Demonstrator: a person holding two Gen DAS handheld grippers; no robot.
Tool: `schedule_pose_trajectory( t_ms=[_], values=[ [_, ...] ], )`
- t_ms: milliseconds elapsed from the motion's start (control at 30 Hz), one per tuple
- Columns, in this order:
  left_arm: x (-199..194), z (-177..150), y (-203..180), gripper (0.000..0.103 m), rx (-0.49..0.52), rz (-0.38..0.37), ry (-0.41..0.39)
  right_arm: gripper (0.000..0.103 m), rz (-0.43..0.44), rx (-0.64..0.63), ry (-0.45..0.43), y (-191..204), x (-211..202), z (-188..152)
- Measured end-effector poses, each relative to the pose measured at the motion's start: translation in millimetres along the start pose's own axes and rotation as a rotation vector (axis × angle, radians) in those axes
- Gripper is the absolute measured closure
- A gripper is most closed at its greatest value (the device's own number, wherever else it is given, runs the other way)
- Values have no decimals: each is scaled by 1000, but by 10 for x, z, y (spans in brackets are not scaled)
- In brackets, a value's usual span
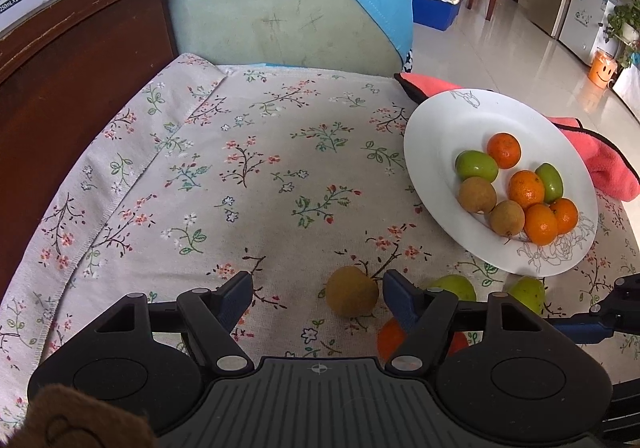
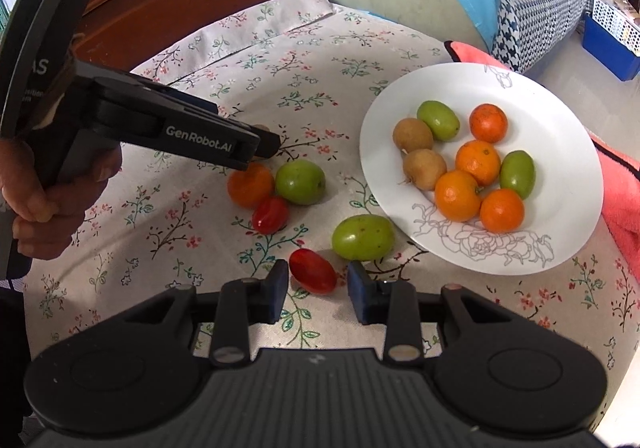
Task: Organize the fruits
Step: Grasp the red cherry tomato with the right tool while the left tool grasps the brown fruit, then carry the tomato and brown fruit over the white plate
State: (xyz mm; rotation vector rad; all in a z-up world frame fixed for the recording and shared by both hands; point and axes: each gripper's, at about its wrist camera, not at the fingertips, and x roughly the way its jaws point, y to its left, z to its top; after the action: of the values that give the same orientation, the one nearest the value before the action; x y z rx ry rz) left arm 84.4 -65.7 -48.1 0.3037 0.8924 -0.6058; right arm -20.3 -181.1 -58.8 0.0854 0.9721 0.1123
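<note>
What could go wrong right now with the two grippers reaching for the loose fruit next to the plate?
The right gripper has its fingers either side of a small red tomato; squeezing hard may burst it, or it may slip out.

The left gripper stands open around the brown fruit, which sits close to one finger, so an uneven close might roll it away.

The plate lies near the table's edge with fruit piled toward the front; a nudge could spill it.

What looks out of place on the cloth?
Six fruits lie loose on the cloth, off the plate: a brown fruit, orange, two green fruits and two red tomatoes.
</note>
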Motion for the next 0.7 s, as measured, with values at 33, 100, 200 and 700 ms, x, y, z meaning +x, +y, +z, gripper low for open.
schedule_pose_trajectory(
  t_ms=[33, 100, 200, 700],
  values=[
    [3, -3, -2, 32, 0, 2, 0, 70, -4, -3, 0, 4, 5, 0],
    [10, -8, -1, 34, -4, -1, 0, 70, -8, -5, 2, 10, 17, 4],
    [40, -18, -3, 40, -7, -14, 17, 75, -11, -11, 2, 15, 16, 5],
    [33, -31, -51, 78, 5, -52, 14, 82, 23, 4, -1, -4, -17, 8]
  ],
)
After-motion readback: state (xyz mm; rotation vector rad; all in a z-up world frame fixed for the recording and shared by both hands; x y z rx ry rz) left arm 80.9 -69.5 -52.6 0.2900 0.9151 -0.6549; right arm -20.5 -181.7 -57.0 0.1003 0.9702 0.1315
